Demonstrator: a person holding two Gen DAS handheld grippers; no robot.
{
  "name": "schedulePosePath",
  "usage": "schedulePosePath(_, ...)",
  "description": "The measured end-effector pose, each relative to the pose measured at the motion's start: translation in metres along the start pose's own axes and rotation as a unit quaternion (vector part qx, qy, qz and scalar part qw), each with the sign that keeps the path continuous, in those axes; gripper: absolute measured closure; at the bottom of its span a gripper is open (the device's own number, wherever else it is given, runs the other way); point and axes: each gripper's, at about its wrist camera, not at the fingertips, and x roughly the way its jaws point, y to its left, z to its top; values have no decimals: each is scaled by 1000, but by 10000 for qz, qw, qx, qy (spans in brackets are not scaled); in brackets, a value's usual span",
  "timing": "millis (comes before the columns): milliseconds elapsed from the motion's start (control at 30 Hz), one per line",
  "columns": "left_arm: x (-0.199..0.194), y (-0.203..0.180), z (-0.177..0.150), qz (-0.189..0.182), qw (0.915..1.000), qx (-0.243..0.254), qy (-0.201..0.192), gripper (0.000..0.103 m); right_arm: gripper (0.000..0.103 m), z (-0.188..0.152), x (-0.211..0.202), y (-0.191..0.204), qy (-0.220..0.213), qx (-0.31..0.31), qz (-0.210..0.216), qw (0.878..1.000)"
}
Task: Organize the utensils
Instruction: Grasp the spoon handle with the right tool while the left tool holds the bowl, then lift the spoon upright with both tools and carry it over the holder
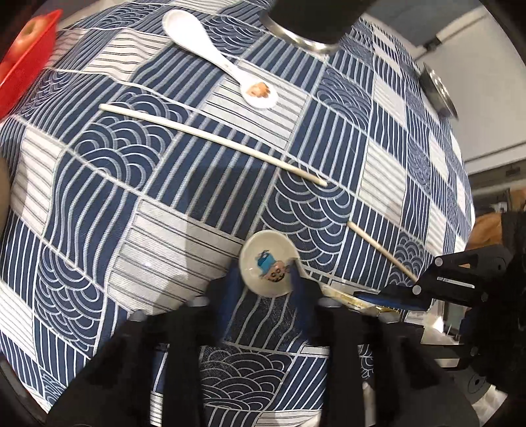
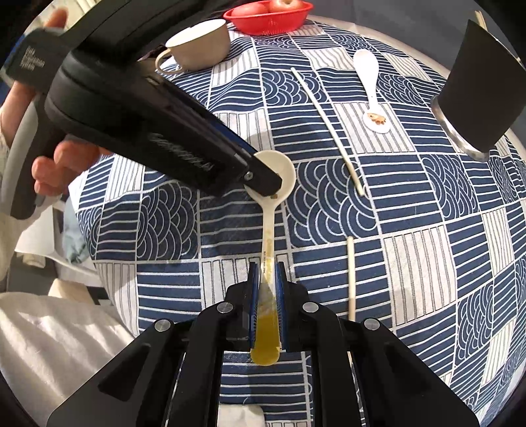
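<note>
A white ceramic spoon with a cartoon print in its bowl [image 1: 268, 267] and a yellow handle end [image 2: 265, 345] is held over the blue patterned tablecloth [image 1: 131, 184]. My right gripper [image 2: 267, 279] is shut on its handle. My left gripper [image 1: 263, 279] has its blue fingers on both sides of the spoon's bowl; it also shows in the right wrist view [image 2: 266, 184]. A second white spoon [image 1: 217, 56] lies further off, also in the right wrist view [image 2: 371, 88]. Two white chopsticks [image 1: 210, 141] [image 1: 381, 251] lie on the cloth.
A black utensil holder with a metal rim [image 2: 476, 95] stands at the right. A red basket with apples [image 2: 268, 14] and a beige cup [image 2: 200, 44] stand at the far side. A metal lid [image 1: 439, 90] is near the table's edge.
</note>
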Motion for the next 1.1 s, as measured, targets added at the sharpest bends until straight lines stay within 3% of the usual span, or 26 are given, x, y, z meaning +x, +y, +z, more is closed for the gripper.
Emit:
schedulePosePath(67, 0, 2, 2, -17, 10000, -34, 6, 94, 93, -3, 3, 1, 53, -13, -60, 10000)
schedulePosePath(133, -3, 9, 3, -387, 9989, -246, 2, 95, 94, -7, 4, -2, 88, 28, -60, 9999)
schedulePosePath(200, -6, 9, 1, -442, 9987, -223, -78, 95, 94, -8, 3, -4, 61, 84, -25, 9999)
schedulePosePath(300, -11, 2, 0, -307, 9994, -76, -171, 95, 94, -7, 1, -2, 49, 47, -28, 10000)
schedulePosePath(733, -59, 4, 12, -345, 9967, -78, -728, 95, 94, 11, -28, -18, -315, -113, -224, 9992)
schedulePosePath(1100, -121, -35, 47, 132, 9934, 309, -1092, 96, 94, 42, -68, -45, -585, -318, -296, 9973)
